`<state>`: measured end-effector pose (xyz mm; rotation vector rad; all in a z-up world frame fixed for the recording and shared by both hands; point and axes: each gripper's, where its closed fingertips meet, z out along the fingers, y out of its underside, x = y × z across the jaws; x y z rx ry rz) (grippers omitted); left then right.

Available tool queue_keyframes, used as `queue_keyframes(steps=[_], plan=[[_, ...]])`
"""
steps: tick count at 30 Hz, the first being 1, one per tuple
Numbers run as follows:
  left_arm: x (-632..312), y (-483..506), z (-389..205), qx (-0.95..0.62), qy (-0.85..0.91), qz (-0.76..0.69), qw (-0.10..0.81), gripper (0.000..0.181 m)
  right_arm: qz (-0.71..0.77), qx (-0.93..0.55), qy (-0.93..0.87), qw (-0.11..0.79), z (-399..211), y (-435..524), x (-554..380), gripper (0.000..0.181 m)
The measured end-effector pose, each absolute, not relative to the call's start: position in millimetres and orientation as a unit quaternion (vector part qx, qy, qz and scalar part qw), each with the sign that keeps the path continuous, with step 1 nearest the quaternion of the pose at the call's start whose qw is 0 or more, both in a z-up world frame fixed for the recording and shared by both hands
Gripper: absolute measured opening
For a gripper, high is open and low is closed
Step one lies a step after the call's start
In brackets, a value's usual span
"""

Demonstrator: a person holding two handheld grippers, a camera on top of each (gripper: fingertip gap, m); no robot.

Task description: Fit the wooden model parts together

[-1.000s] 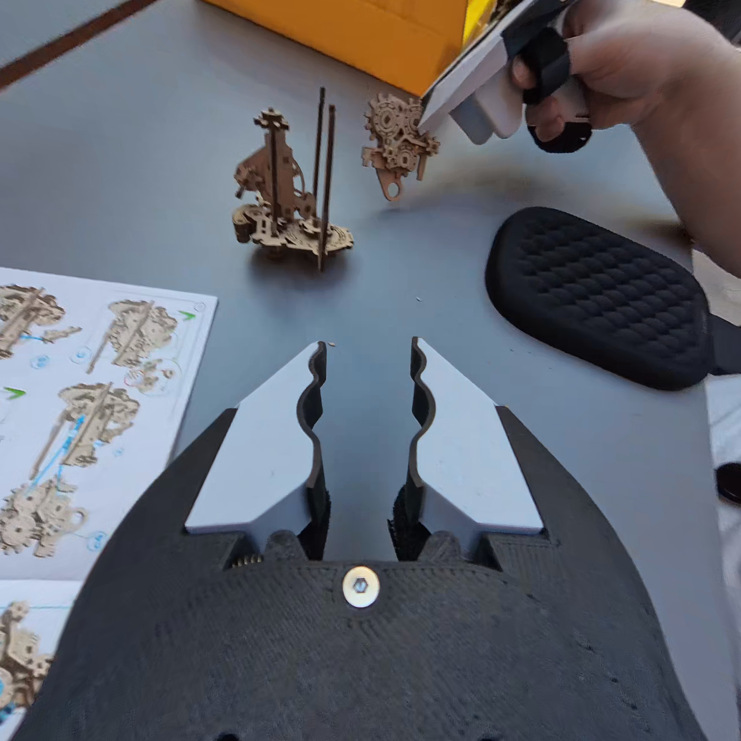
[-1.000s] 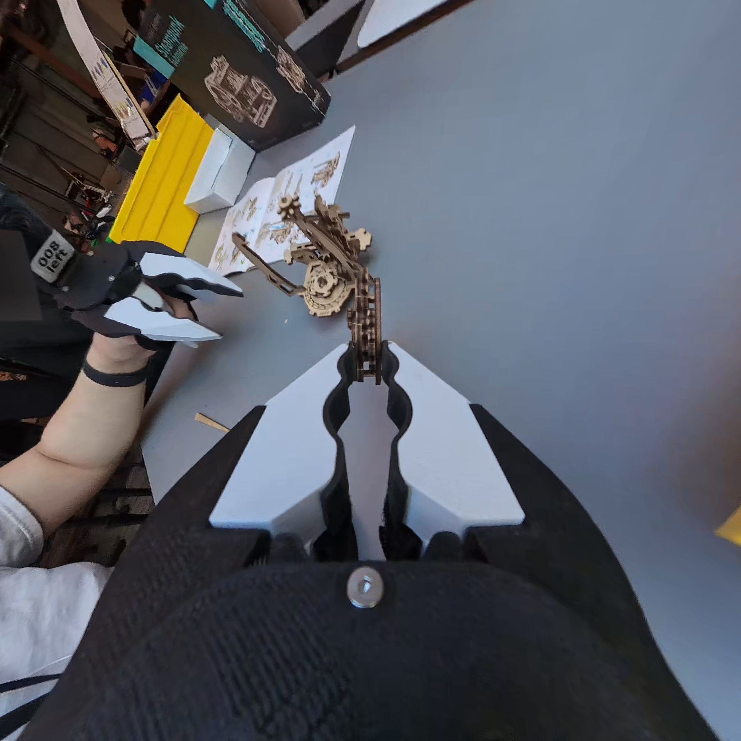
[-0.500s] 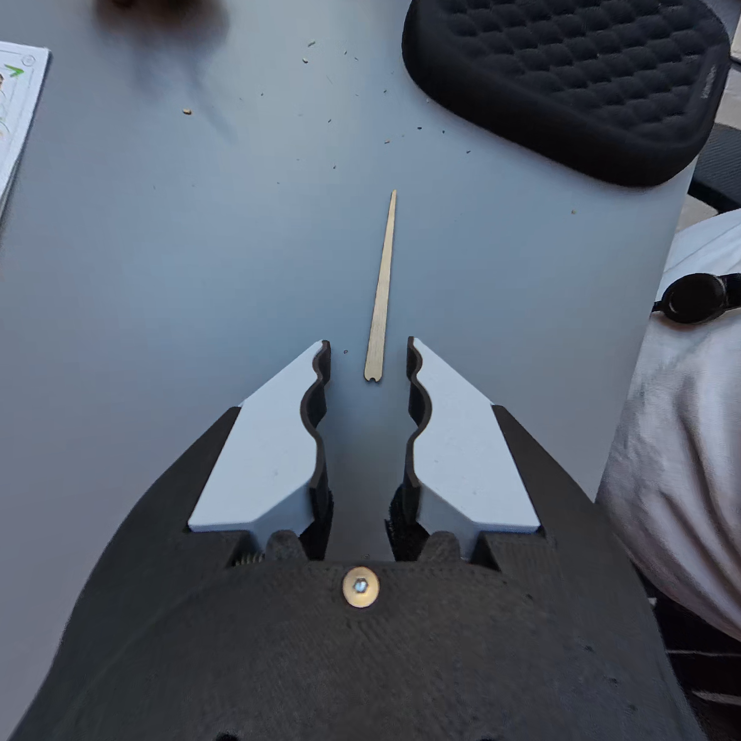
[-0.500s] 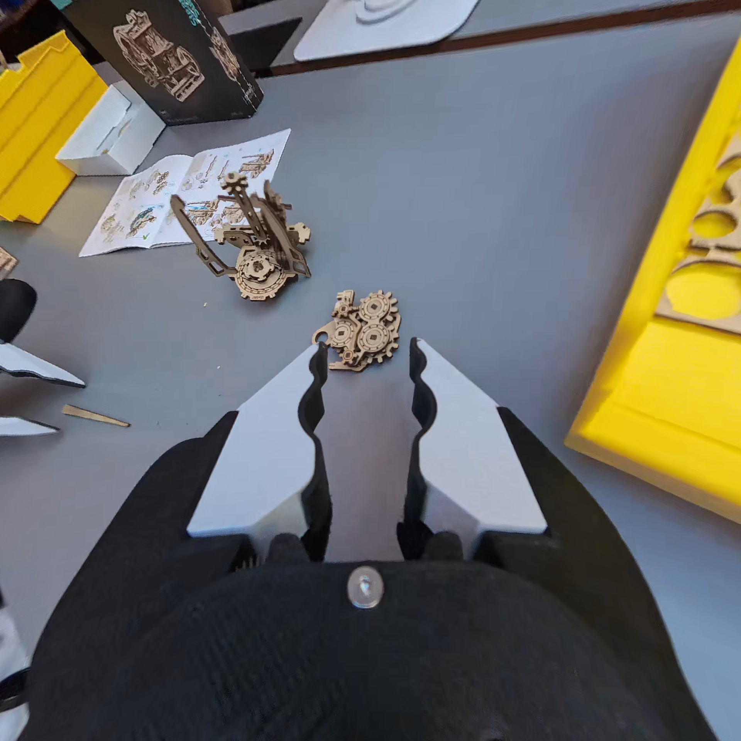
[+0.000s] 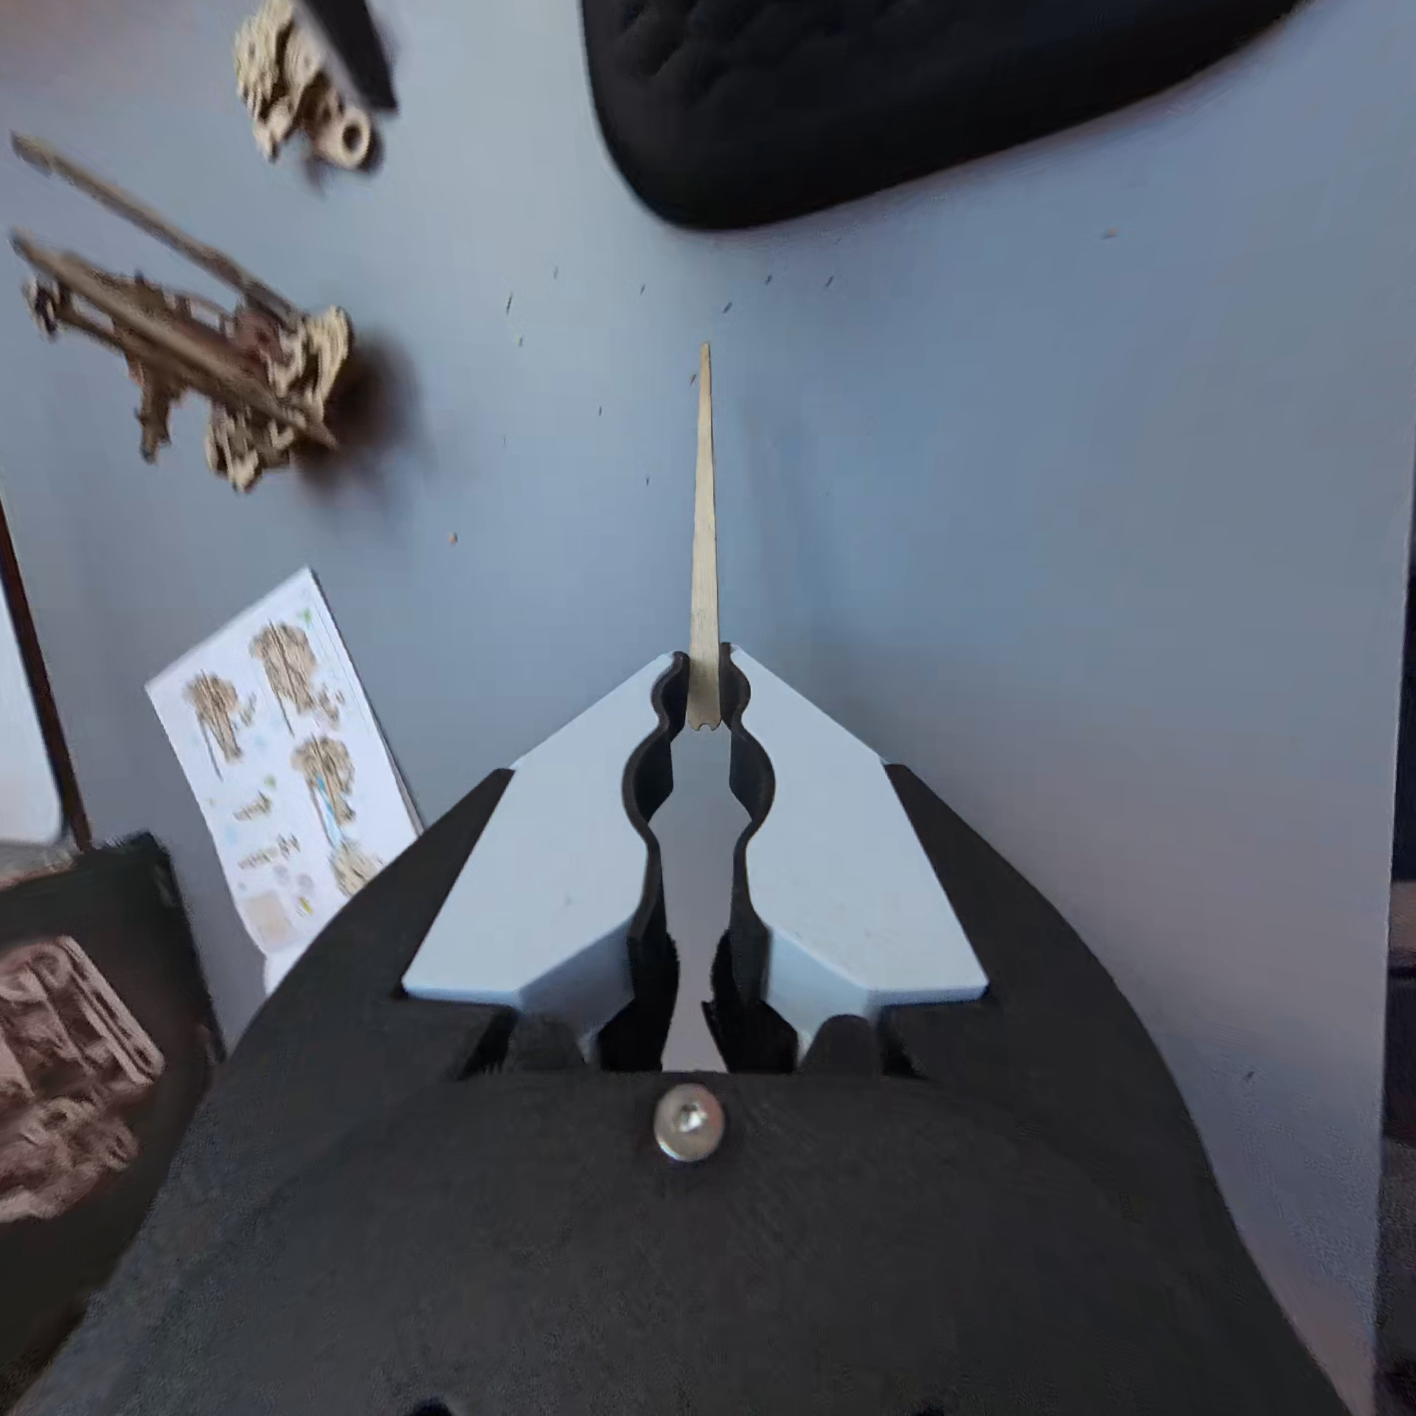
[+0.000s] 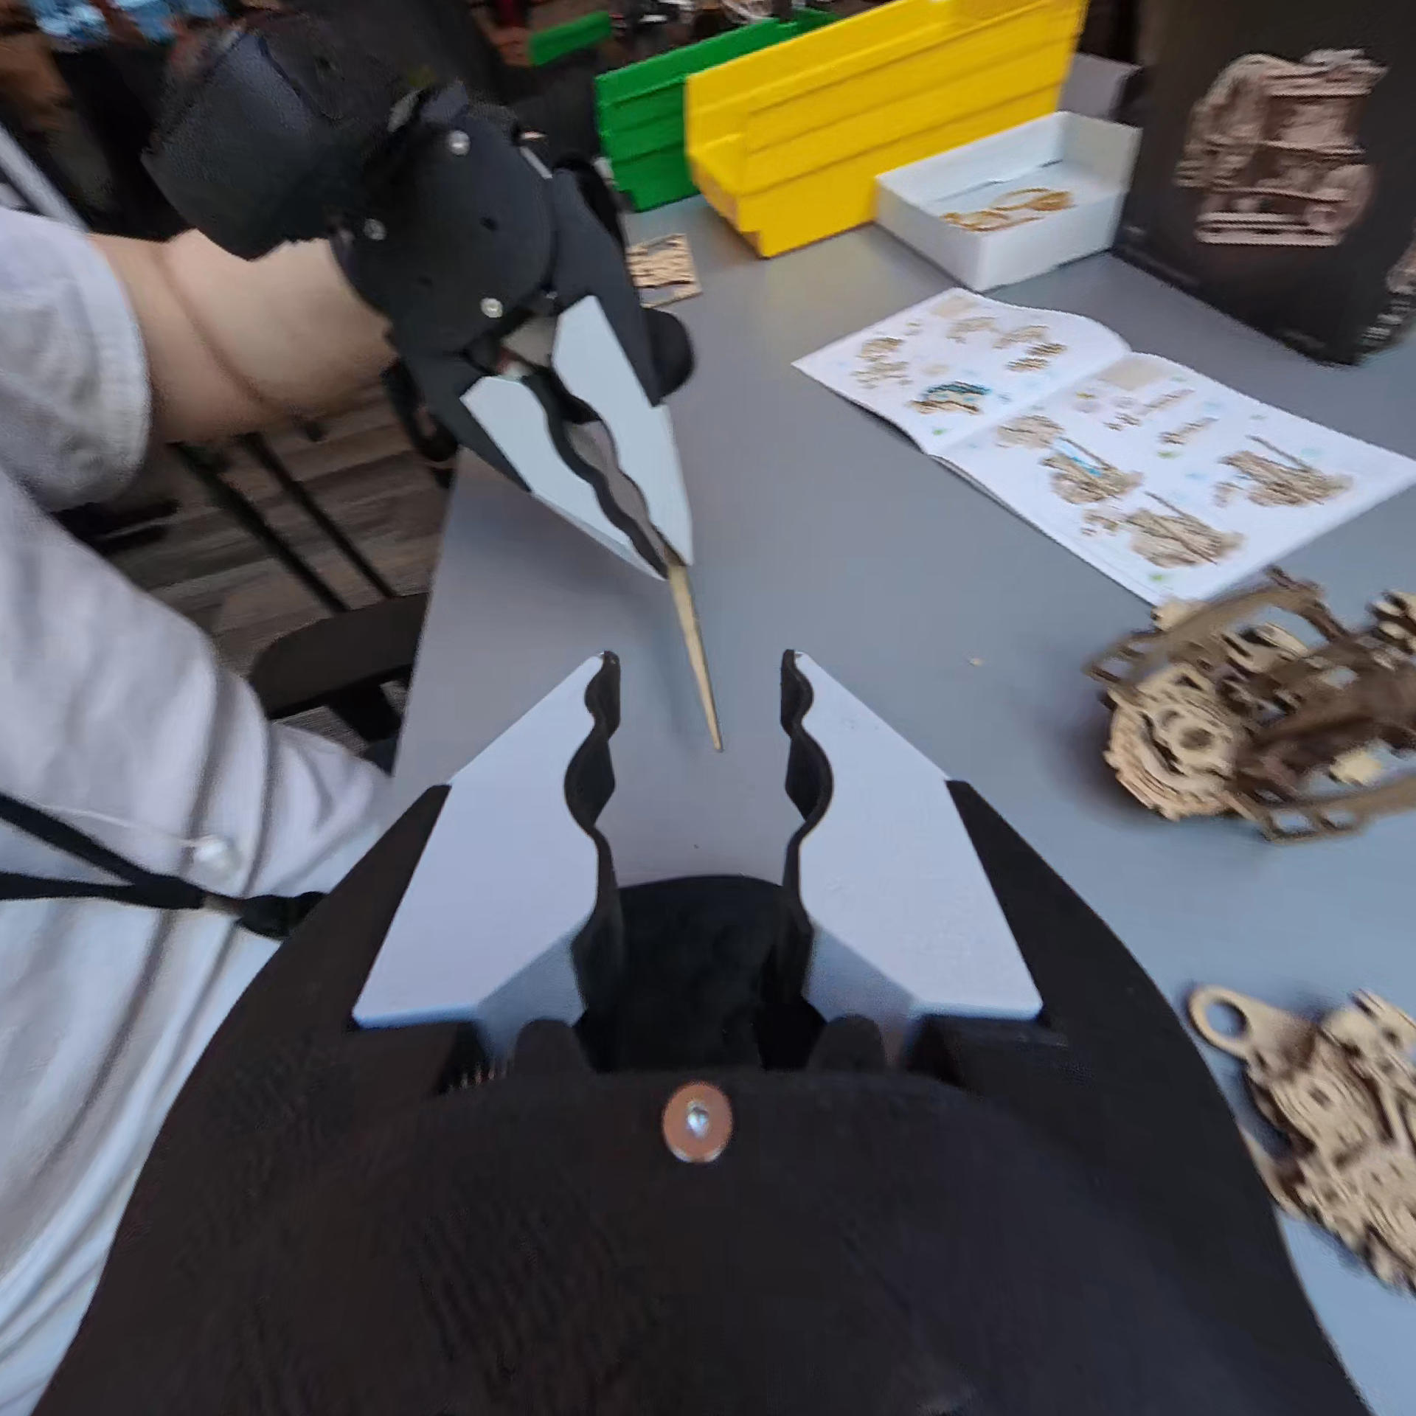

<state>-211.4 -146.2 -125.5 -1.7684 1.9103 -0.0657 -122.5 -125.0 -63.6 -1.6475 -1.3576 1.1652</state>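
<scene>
My left gripper is shut on the blunt end of a thin pointed wooden stick and holds it above the grey table. In the right wrist view the left gripper holds the stick with its tip pointing between my fingers. My right gripper is open and empty, just in front of the stick's tip. The tall wooden model lies to the left, and shows at the right in the right wrist view. A flat gear assembly lies beyond it, and shows at lower right.
An open instruction booklet lies on the table, also at lower left. A black padded rest is at the far side. Yellow and green bins, a white box and a dark kit box stand behind.
My left gripper has shut on the stick and lifted it off the table. My right gripper, having set the gear assembly down, opened wider and turned toward the left gripper.
</scene>
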Motion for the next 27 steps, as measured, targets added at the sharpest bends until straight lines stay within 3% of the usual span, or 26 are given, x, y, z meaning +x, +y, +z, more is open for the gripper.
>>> queue_keyframes(steps=[1, 10, 22, 23, 25, 27], plan=[[-202, -147, -118, -0.62, 0.739, -0.022, 0.262, 0.006, 0.472, -0.623, -0.535, 0.322, -57, -131, -129, 0.039], [-141, -128, -96, -0.459, 0.856, 0.001, 0.24, 0.006, 0.516, -0.634, -0.562, 0.126, -57, -129, -143, 0.035], [-117, -126, -86, -0.379, 0.889, 0.009, 0.256, 0.006, 0.549, -0.644, -0.533, 0.015, -67, -131, -130, 0.04], [-117, -126, -84, -0.38, 0.889, 0.005, 0.257, 0.006, 0.549, -0.642, -0.536, -0.004, -70, -135, -128, 0.035], [-114, -128, -81, -0.383, 0.887, -0.013, 0.26, 0.007, 0.523, -0.65, -0.551, -0.01, -82, -134, -125, 0.007], [-113, -124, -75, -0.407, 0.871, -0.033, 0.273, 0.008, 0.534, -0.645, -0.546, -0.007, -81, -133, -124, 0.003]])
